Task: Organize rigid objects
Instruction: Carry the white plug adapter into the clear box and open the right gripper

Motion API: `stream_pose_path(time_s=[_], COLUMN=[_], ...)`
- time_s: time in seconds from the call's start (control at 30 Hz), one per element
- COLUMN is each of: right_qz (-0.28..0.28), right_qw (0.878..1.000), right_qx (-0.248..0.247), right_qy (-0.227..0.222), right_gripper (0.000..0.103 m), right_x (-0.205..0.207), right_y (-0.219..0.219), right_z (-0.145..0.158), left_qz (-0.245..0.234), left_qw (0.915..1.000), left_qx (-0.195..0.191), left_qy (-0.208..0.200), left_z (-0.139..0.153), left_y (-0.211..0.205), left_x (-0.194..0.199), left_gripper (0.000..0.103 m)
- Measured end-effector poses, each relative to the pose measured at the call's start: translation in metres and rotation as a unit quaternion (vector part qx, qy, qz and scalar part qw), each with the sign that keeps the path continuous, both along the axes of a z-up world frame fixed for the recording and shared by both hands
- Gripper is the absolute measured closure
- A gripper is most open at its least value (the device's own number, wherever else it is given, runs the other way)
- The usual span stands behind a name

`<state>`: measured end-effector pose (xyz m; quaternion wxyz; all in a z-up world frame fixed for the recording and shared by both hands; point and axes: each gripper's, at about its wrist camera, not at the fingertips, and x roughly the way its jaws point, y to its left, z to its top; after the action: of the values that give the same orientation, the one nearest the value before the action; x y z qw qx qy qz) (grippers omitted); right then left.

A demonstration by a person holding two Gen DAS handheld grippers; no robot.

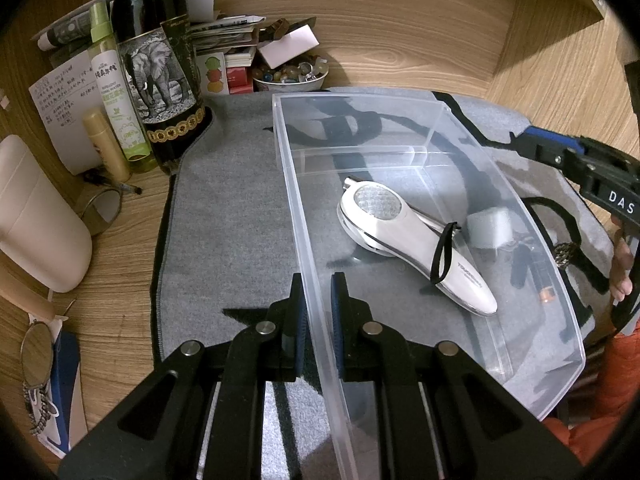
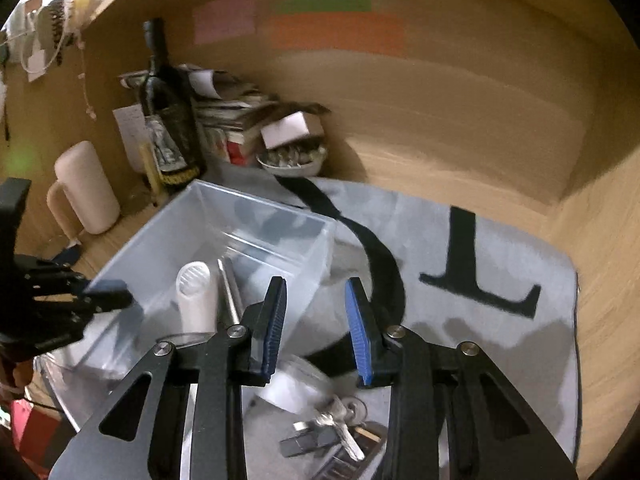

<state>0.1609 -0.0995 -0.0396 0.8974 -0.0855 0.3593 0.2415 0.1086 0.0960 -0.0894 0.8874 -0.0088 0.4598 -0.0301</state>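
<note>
A clear plastic box (image 1: pixel 420 128) stands on a grey felt mat (image 1: pixel 232 208). My left gripper (image 1: pixel 318 304) is shut on the box's left wall. Inside lies a white and silver flashlight-like tool (image 1: pixel 416 248) with a black loop. Seen through the far wall are a small grey block (image 1: pixel 490 226) and dark items. In the right wrist view the box (image 2: pixel 256 224) is at left with the white tool (image 2: pixel 196 296) in it. My right gripper (image 2: pixel 318 328) is open and empty, above a white adapter (image 2: pixel 292 388) and a bunch of keys (image 2: pixel 340 428) on the mat.
A dark wine bottle (image 1: pixel 160 64), a green spray bottle (image 1: pixel 116 92), a yellow tube (image 1: pixel 106 144), papers and a bowl of small stones (image 1: pixel 290 74) crowd the back left. A white mug (image 1: pixel 36 216) stands at left. Wooden walls enclose the desk.
</note>
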Motion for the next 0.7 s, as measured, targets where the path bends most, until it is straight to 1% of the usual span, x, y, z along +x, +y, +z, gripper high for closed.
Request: stream_pose_path(time_s=[0.1, 0.17, 0.27, 0.33, 0.43, 0.53, 0.63, 0.7], right_qz=[0.000, 0.001, 0.014, 0.014, 0.022, 0.034, 0.040, 0.046], right_qw=[1.000, 1.000, 0.999, 0.999, 0.998, 0.996, 0.995, 0.993], right_qx=[0.001, -0.004, -0.019, -0.025, -0.022, -0.025, -0.002, 0.012], right_qy=[0.010, 0.015, 0.024, 0.035, 0.061, 0.075, 0.094, 0.110], right_gripper=[0.073, 0.064, 0.056, 0.056, 0.056, 0.056, 0.052, 0.052], right_x=[-0.004, -0.008, -0.013, -0.011, -0.006, -0.002, 0.004, 0.007], right_y=[-0.010, -0.013, -0.014, -0.013, -0.009, -0.005, -0.011, -0.012], right_z=[-0.001, -0.005, -0.016, -0.026, -0.040, -0.049, -0.053, -0.056], left_qz=[0.000, 0.001, 0.002, 0.003, 0.003, 0.003, 0.004, 0.004], left_qw=[1.0000, 1.0000, 1.0000, 1.0000, 1.0000, 1.0000, 1.0000, 1.0000], left_qx=[0.000, -0.001, -0.001, 0.000, 0.000, 0.003, 0.003, 0.003], left_qy=[0.000, 0.000, 0.000, -0.001, -0.001, -0.001, -0.001, -0.002], left_z=[0.000, 0.000, 0.000, 0.000, -0.001, -0.002, -0.002, -0.002], left_y=[0.000, 0.000, 0.000, -0.001, -0.002, -0.002, -0.002, -0.001], left_x=[0.000, 0.000, 0.000, 0.001, 0.000, 0.001, 0.000, -0.001], left_gripper=[0.092, 0.092, 0.092, 0.092, 0.092, 0.092, 0.092, 0.092])
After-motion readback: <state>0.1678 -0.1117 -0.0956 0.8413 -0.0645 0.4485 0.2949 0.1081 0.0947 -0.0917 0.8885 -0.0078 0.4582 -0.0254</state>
